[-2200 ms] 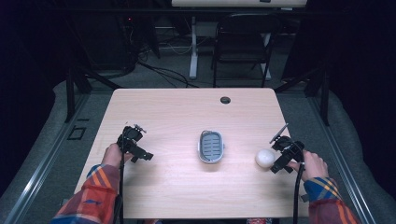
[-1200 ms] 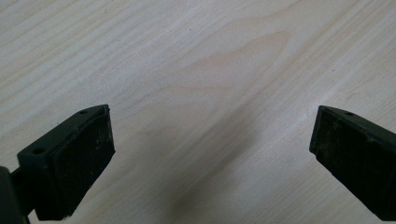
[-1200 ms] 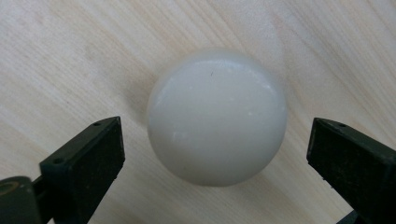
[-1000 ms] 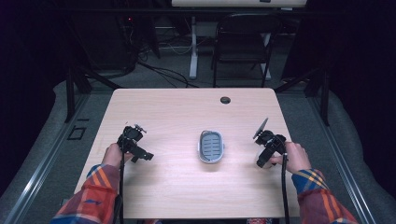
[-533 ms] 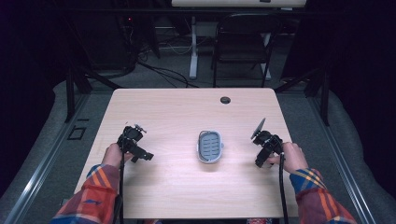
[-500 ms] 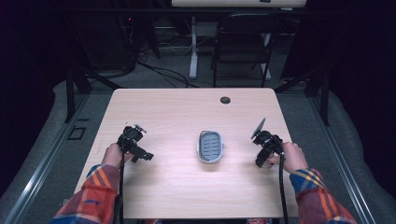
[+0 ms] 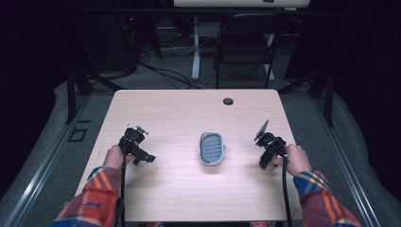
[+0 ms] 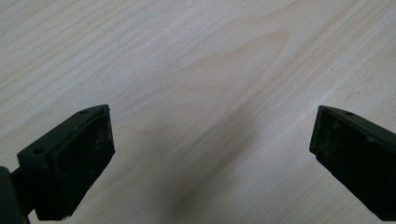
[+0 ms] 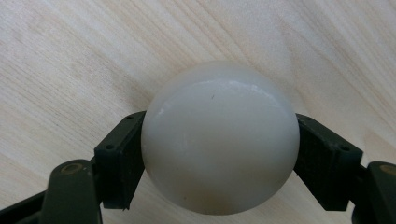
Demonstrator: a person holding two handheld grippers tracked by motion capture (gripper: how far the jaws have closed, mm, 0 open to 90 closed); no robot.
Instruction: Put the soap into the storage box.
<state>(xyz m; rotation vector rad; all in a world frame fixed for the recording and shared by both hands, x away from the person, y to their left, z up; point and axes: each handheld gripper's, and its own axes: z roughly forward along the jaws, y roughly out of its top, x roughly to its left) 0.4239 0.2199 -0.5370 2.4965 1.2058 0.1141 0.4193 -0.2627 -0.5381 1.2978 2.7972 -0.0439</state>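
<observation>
My right gripper (image 9: 219, 156) is shut on a smooth white ball (image 9: 219, 135); its two black pads press the ball's sides just above the wooden table (image 9: 70, 56). Its jaws have just been closing onto the ball. From above, that gripper (image 7: 265, 160) sits at the table's right, held in a hand, and it covers the ball. My left gripper (image 8: 210, 149) stands open over bare wood, with nothing between its pads. In the high view it (image 7: 142, 155) rests at the table's left, also held in a hand.
A grey oval dish (image 7: 211, 148) with a slatted bottom lies in the middle of the table (image 7: 179, 113). A small dark round hole (image 7: 228, 101) sits near the far edge. Beyond the table stand a chair (image 7: 246, 42) and cables on the floor.
The right hand moved left and a little away from the person, over the white ball that lay beside its gripper earlier; the ball is now covered. The left hand has kept still.
</observation>
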